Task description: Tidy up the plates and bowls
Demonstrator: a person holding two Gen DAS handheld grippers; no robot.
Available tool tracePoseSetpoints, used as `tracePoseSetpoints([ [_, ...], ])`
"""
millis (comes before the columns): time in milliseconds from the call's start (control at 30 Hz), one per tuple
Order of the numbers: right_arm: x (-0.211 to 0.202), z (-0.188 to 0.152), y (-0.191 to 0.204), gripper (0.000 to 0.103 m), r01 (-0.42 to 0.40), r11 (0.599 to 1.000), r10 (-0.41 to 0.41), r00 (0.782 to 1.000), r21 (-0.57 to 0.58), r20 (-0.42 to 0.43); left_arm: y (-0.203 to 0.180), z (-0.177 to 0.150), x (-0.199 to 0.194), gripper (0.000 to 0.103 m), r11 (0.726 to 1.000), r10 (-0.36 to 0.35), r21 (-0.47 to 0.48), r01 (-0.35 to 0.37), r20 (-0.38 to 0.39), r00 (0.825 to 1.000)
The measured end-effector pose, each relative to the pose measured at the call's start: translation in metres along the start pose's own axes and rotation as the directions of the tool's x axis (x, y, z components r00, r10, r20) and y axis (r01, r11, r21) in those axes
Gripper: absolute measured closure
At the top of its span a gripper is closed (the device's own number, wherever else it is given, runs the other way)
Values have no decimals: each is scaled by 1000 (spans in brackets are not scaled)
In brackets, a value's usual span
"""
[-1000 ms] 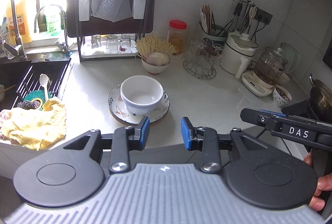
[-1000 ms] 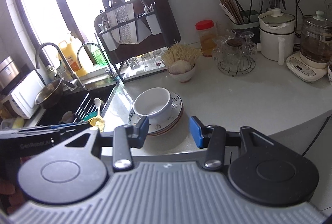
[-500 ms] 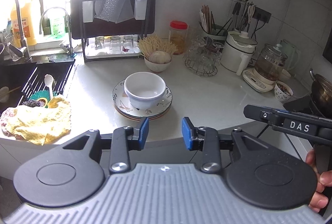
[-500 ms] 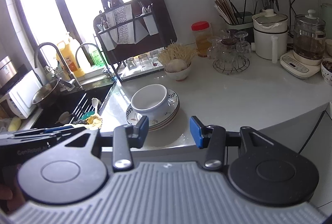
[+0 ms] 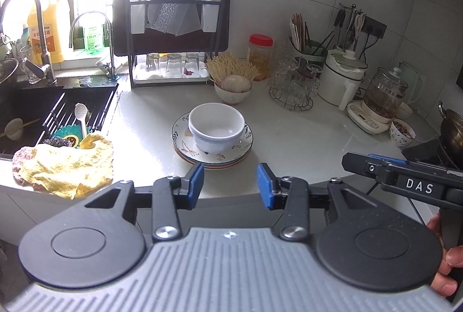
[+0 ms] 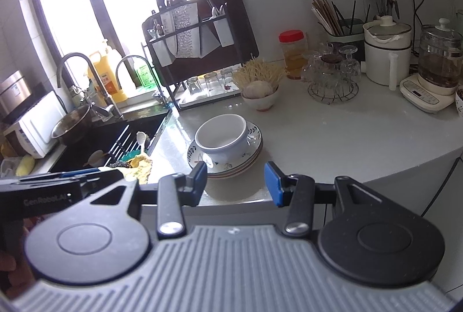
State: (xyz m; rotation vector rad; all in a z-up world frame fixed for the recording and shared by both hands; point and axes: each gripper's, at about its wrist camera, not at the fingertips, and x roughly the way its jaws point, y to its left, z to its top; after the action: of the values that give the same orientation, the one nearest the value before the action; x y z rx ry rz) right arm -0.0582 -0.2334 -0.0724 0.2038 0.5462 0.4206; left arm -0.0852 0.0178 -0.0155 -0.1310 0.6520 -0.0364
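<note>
A white bowl sits upright on a stack of leaf-patterned plates on the white counter. My left gripper hangs short of the counter's front edge, below the stack; its jaws are opening and nothing is between them. My right gripper is also back from the stack, at the counter's edge, open and empty. Each gripper shows at the side of the other's view: the right one, the left one.
Sink with a spoon, sponge and yellow cloth lies left. Behind the stack: a bowl of noodles, a rack with glasses, a jar, a glass holder, pot and kettle. A small patterned bowl and wok stand right.
Both grippers have pulled back from the counter, so the bowl and plates look smaller and farther. The left gripper's jaws stand wider than before.
</note>
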Motion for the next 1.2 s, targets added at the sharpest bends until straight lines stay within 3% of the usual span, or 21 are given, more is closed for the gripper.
tracePoseSetpoints([
  [67, 1, 0, 1, 42, 6, 1000, -6, 1000, -6, 2, 0, 0, -3, 54, 1000, 4, 4, -4, 4, 1000],
  [200, 1, 0, 5, 38, 15, 999, -15, 1000, -32, 5, 2, -2, -7, 50, 1000, 21, -7, -21, 9, 1000],
  [267, 1, 1, 5, 37, 17, 999, -17, 1000, -39, 3, 4, -2, -9, 37, 999, 29, -19, -28, 17, 999],
  [300, 2, 1, 5, 35, 21, 999, -21, 1000, -39, 2, 5, -2, -10, 35, 999, 36, -22, -36, 22, 999],
  [367, 3, 0, 4, 17, 24, 999, -24, 1000, -35, 1, 7, -2, -11, 28, 998, 50, -27, -50, 25, 998],
  [400, 3, 0, 4, 15, 25, 999, -25, 1000, -36, 1, 8, -2, -12, 25, 998, 56, -31, -55, 27, 998],
  [467, 5, 0, 4, 14, 42, 998, -42, 999, -40, -8, 8, -1, -14, 16, 998, 61, -35, -60, 28, 998],
  [667, 2, 0, 5, 14, 29, 998, -29, 1000, -62, 10, 6, -1, -17, 6, 995, 91, -31, -90, 43, 995],
  [1200, -1, -3, -4, 14, 36, 997, -36, 999, -72, 2, -5, -1, -6, 3, 993, 120, -21, -120, 21, 993],
])
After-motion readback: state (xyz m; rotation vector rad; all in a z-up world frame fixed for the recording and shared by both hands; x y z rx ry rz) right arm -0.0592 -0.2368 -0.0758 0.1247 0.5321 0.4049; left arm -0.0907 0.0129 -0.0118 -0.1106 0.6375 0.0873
